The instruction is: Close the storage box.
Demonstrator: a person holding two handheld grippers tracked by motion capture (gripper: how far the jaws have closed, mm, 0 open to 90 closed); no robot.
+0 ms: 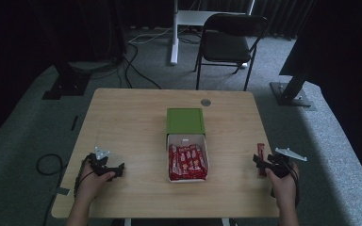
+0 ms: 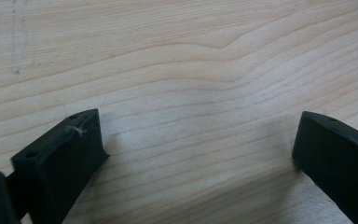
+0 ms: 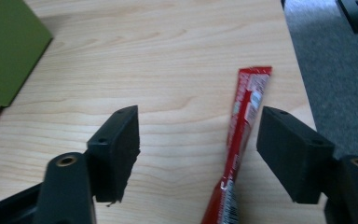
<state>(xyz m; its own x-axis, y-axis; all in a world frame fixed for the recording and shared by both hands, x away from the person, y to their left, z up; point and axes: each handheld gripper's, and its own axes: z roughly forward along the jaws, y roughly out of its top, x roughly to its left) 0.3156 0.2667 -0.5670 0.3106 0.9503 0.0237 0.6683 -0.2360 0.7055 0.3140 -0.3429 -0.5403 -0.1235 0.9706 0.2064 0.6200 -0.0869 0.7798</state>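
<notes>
The right gripper (image 3: 198, 142) stands with jaws apart over a red snack stick (image 3: 240, 135) that lies flat near the table's (image 1: 122, 113) right edge, seemingly untouched by either pad, while the left gripper (image 2: 196, 149) rests open over bare wood.

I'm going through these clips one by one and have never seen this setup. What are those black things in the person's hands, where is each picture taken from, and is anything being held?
A person sits at the light wooden table holding hand-operated black two-jaw tongs in each hand: the left tongs and the right tongs. One picture looks down from above; the other two come from small cameras riding on each set of tongs.

In the middle stands a green box with a white pulled-out tray full of red snack packets. One long red snack stick packet lies near the table's right edge, between the open jaws of the right tongs, not gripped. The left tongs are open over bare wood.
</notes>
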